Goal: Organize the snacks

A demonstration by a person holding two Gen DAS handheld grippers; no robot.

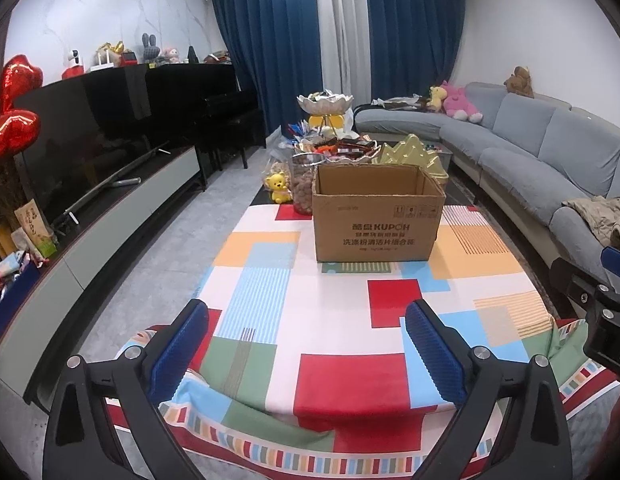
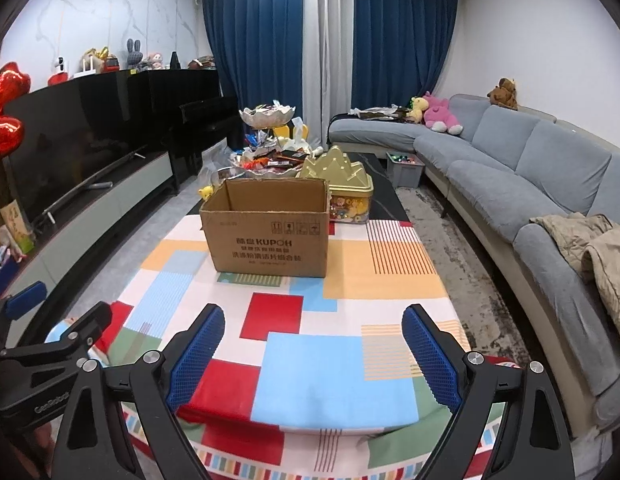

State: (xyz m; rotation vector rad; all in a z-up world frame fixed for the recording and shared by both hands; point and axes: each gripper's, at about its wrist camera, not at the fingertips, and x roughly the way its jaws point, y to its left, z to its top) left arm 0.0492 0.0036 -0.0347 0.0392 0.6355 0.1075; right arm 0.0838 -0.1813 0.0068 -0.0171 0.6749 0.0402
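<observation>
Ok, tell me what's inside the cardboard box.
The cardboard box stands open on the tablecloth. Only its bare inner back wall shows; the front wall hides the bottom, so any contents cannot be seen.

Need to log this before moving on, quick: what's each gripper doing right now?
Left gripper: open, holding nothing.
Right gripper: open, holding nothing.

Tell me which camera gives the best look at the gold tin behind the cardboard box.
The right wrist view: there the gold tin shows its peaked lid and patterned side beside the cardboard box. In the left wrist view the gold tin is mostly hidden behind the box, only its lid showing.
</observation>
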